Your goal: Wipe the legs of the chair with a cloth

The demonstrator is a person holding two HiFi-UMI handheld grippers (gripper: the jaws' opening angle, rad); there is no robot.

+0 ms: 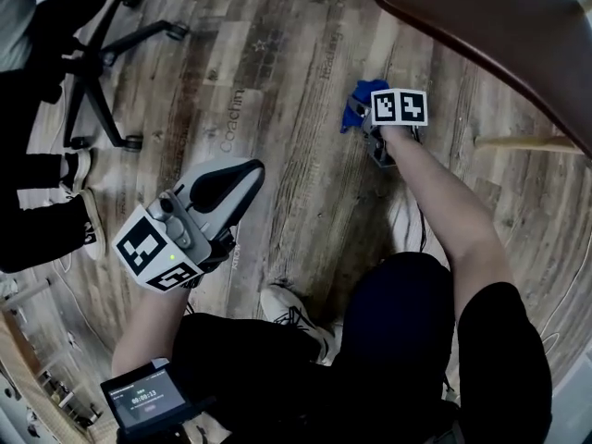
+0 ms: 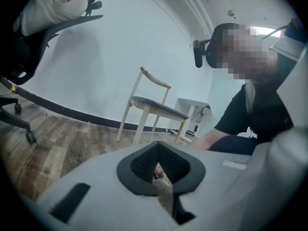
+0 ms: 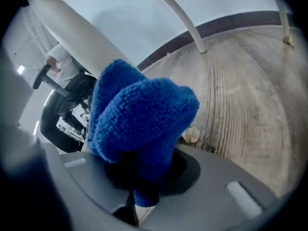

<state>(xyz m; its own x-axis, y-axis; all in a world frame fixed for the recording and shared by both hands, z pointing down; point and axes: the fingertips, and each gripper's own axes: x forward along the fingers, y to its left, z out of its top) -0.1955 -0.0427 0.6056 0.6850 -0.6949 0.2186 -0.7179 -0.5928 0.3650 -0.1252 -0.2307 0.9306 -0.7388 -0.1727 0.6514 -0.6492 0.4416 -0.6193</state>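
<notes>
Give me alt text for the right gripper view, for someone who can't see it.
A fuzzy blue cloth is clamped in the jaws, filling the centre. Behind it a pale round chair leg slants up left, over grey-brown wood plank floor.

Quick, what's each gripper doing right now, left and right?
Left gripper: closed, holding nothing.
Right gripper: closed on the blue cloth.
</notes>
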